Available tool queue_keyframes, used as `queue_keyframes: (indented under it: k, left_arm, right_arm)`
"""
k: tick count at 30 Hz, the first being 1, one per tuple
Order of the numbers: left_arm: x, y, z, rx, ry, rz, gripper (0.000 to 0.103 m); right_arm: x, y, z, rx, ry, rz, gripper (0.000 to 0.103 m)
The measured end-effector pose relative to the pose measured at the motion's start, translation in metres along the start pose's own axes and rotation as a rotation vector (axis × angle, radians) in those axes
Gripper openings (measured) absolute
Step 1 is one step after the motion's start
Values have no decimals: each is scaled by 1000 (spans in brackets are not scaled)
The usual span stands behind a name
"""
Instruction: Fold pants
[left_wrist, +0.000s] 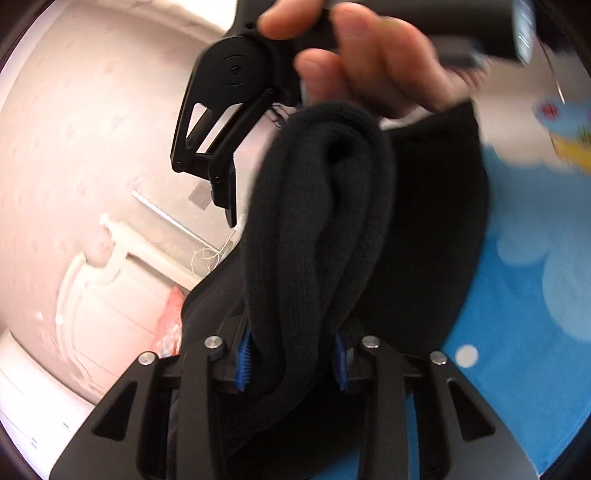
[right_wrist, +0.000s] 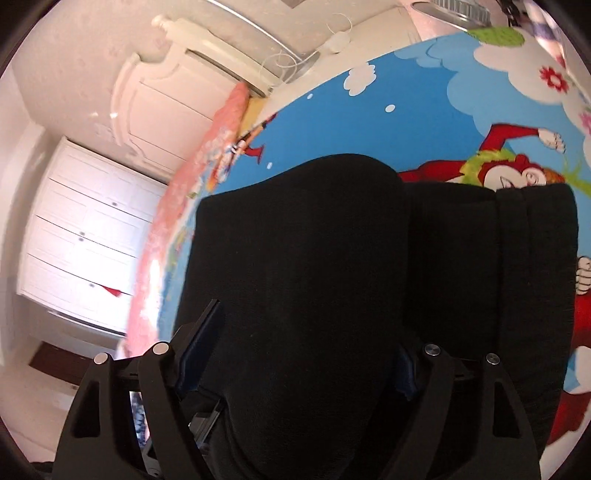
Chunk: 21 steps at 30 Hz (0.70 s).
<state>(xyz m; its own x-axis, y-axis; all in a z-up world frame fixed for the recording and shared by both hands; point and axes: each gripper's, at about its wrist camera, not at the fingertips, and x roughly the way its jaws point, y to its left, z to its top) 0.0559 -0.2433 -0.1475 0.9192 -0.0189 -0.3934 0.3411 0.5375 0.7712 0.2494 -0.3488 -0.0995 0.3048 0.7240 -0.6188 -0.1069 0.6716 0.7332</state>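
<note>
The left gripper (left_wrist: 295, 363) pinches a bunched ribbed band of the black pants (left_wrist: 325, 206), likely so the cloth can be carried over for a fold. The right gripper (right_wrist: 295, 363) stands wide around a thick fold of them; whether it presses I cannot tell. The pants hang over the blue cover (right_wrist: 406, 85), near its pink edge

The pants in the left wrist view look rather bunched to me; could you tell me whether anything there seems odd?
Yes. The black pants are gathered into thick rolled ridges between the left gripper's blue pads rather than lying as a flat layer, so this fold looks untidy. The blue cartoon blanket beneath looks normal.
</note>
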Motion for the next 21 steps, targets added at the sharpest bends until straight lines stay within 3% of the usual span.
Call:
queue_keyframes:
  k: [4,6,9,14,16,21]
  left_arm:
    - [2,-8,-1,55,-14,44,47]
    - [5,-7,-4,64,-15,52,47]
    - [-3,-17,5,75,-13,43,33]
    - [-14,-17,23,110,-72,89,31]
    - [-17,-19,38,109,-101,73,31]
    - [-13,-40,61,149,-134,27,31]
  right_arm:
    - [2,1,-1,-45,-11,-51,55]
    - [2,5,-2,-80,-18,-98,39]
    - [-8,11,-2,-118,-37,-112,28]
    - [-55,28,-1,-211,-116,-242,27]
    - [-71,27,-4,-229,-143,-309,27]
    - [-75,-15,2,-161,-118,-351,28]
